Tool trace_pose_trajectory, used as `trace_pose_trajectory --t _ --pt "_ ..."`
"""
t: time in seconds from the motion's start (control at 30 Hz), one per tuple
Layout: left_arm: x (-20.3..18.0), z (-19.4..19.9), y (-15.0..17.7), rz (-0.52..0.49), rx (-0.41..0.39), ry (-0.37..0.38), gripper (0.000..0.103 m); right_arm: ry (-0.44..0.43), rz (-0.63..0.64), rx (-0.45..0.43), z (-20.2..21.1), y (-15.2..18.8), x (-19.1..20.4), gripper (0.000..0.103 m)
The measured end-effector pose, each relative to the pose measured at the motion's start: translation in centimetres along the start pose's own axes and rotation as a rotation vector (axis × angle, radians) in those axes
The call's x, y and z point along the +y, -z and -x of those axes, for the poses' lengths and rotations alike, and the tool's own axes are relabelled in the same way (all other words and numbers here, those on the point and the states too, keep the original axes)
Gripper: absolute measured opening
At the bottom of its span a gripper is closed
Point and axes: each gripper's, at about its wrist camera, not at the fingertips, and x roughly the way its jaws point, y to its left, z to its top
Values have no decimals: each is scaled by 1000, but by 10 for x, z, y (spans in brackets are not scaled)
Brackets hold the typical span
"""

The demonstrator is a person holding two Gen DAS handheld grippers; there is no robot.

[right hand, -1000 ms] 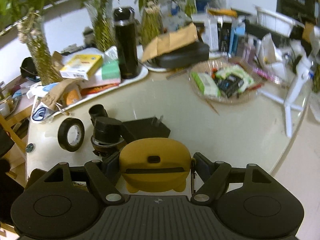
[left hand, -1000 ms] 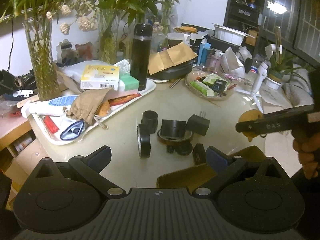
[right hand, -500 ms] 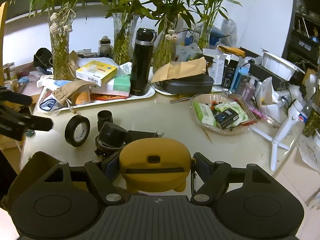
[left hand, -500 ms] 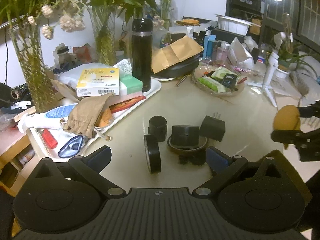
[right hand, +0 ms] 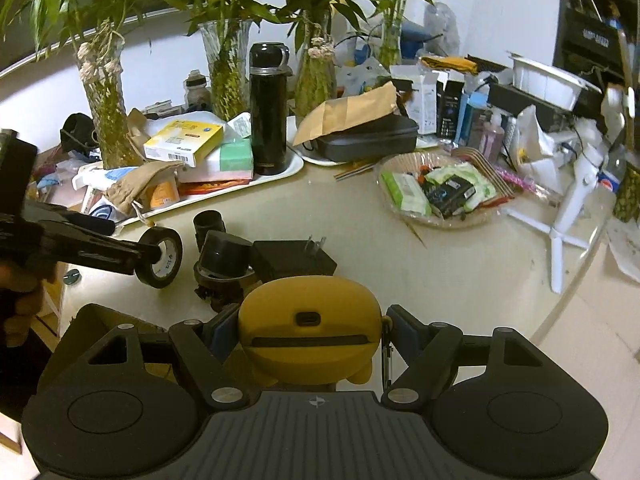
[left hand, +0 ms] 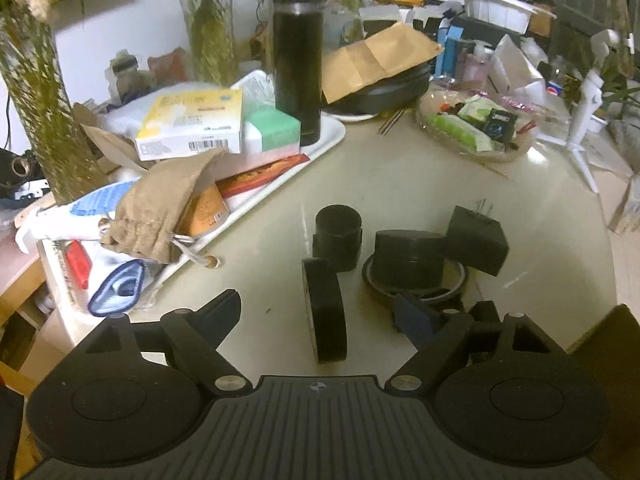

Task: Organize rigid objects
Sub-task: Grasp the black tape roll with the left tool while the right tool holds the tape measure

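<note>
**Tape roll stands between the closing left jaws**

The left gripper (left hand: 316,312) straddles the black tape roll (left hand: 324,312), upright on edge on the table (left hand: 400,184), jaws closing but not yet touching. The right gripper (right hand: 308,332), farther off, is clamped on the yellow case (right hand: 308,336).

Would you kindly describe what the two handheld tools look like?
Both are matte black plastic: a ribbed central body, a round speckled disc either side, silver pivot screws and angled fingers with dark blue pads. That holds for the left tool and the right tool.
</note>
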Motion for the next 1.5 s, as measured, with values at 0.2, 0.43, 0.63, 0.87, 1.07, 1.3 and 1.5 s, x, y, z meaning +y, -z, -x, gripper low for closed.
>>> trace_pose_trajectory --t 0.2,0.43,0.63,0.87,1.07,1.3,1.5 --pt "4 -26 -3 30 78 15 53 -16 -25 25 1 4 -4 79" --pt "8 -29 -6 55 109 33 17 -33 -53 67 -1 10 -5 79" --pt "8 -14 -10 59 91 46 17 -50 -81 91 -2 14 -4 79" --pt "3 12 -17 45 48 71 17 -61 -90 92 3 17 -2 79" --pt "-1 39 -17 39 13 95 17 -63 -99 91 8 19 -1 79" --pt "-6 76 -14 43 -17 131 17 -71 -96 88 17 21 3 79" --pt "-14 99 -5 48 -10 174 17 -81 -97 88 24 22 8 79"
